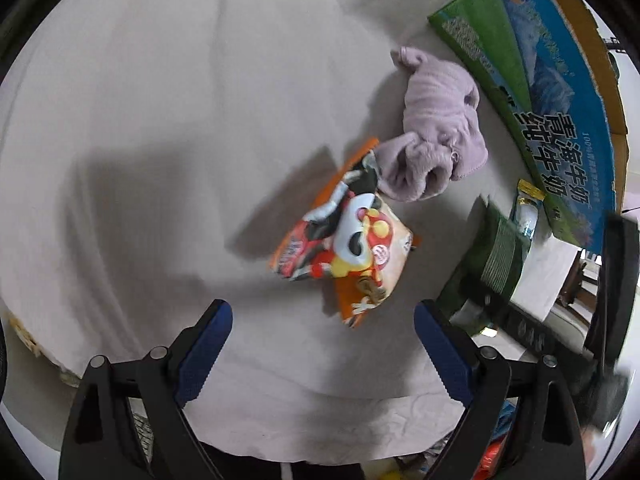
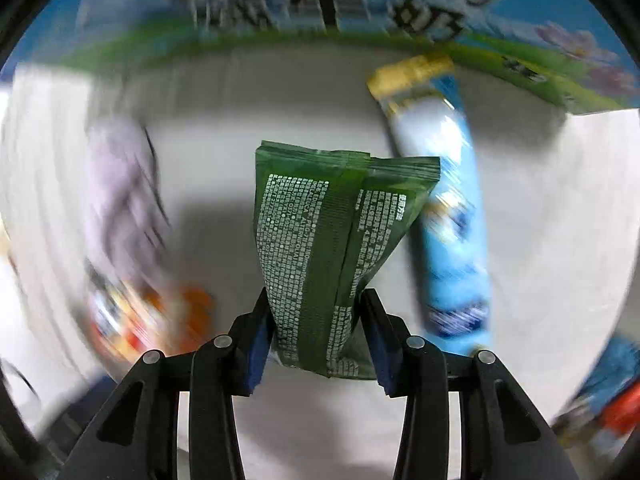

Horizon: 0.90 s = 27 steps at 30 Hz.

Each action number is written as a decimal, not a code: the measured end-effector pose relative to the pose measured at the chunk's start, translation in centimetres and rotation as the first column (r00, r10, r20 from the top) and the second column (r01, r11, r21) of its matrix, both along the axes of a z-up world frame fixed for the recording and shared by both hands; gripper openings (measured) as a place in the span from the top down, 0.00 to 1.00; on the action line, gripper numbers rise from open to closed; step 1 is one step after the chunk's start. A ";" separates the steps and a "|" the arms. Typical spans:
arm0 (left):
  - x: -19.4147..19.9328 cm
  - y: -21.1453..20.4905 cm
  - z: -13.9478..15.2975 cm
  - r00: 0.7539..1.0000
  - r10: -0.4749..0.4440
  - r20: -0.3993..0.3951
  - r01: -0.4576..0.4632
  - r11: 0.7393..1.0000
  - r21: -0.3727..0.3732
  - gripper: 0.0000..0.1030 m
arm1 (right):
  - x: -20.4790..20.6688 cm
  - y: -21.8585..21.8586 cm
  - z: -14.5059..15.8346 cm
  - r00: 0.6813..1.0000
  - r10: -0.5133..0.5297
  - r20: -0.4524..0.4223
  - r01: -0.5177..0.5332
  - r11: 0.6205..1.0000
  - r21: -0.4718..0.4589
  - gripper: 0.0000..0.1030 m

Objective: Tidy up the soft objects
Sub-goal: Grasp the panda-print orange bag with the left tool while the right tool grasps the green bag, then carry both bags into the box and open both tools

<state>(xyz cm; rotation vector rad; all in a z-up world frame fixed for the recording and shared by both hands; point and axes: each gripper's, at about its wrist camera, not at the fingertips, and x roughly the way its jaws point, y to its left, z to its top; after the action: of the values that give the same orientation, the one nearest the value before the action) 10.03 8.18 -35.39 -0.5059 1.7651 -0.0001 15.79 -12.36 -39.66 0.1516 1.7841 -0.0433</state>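
My right gripper (image 2: pixel 316 300) is shut on a green snack packet (image 2: pixel 320 248) and holds it above the white cloth; the packet also shows in the left wrist view (image 1: pixel 492 264). My left gripper (image 1: pixel 322 320) is open and empty, above the cloth, just short of an orange cartoon snack bag (image 1: pixel 348 236). A crumpled lilac soft garment (image 1: pixel 436 128) lies beyond that bag, touching its far end. A light-blue packet with a yellow end (image 2: pixel 444 208) lies to the right of the green packet, near the box.
A blue and green milk carton box (image 1: pixel 536 92) stands at the right of the white cloth (image 1: pixel 180 120); it fills the top of the right wrist view (image 2: pixel 320 4). The cloth's edge (image 1: pixel 320 452) runs below my left gripper, with clutter under it.
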 end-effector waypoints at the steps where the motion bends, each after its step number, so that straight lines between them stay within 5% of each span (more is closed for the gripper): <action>1: 0.2 -0.2 -0.3 1.000 0.003 0.001 -0.003 1.000 -0.007 0.09 | -0.4 -0.3 0.2 1.000 -0.001 0.006 0.001 1.000 0.009 0.56; 7: 3.3 -3.3 -2.5 0.992 -0.109 0.058 0.107 0.993 0.041 0.10 | -1.0 -1.8 0.4 0.995 -0.065 0.080 0.062 0.997 0.045 0.43; 9: 3.7 -3.8 -2.8 0.989 -0.130 0.073 0.125 0.990 0.067 0.34 | -0.7 -2.1 -0.2 0.994 -0.092 0.064 0.089 0.995 0.051 0.43; 11: 4.0 -4.2 -2.7 0.984 -0.153 0.093 0.144 0.985 0.100 0.35 | -0.6 -2.1 -0.4 0.992 -0.108 0.066 0.106 0.994 0.040 0.43; 13: 4.2 -4.7 -2.4 0.975 -0.193 0.115 0.177 0.975 0.137 0.38 | -0.9 -2.0 -0.2 0.993 -0.098 0.066 0.097 0.995 0.017 0.55; 18: 3.9 -5.8 -1.1 0.943 -0.294 0.156 0.257 0.941 0.220 0.42 | -2.3 -2.4 1.2 0.993 -0.086 0.086 0.086 0.996 -0.002 0.65; 27: 1.3 -8.7 2.3 0.890 -0.419 0.179 0.376 0.897 0.231 0.43 | -4.4 -4.2 6.8 0.983 -0.108 0.147 0.096 0.992 0.087 0.66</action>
<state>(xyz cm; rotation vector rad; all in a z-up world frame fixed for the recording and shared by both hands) 11.35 -0.53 -33.12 0.0069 1.5970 -0.1715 11.44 -16.57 -32.83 0.2966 1.6261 -0.0334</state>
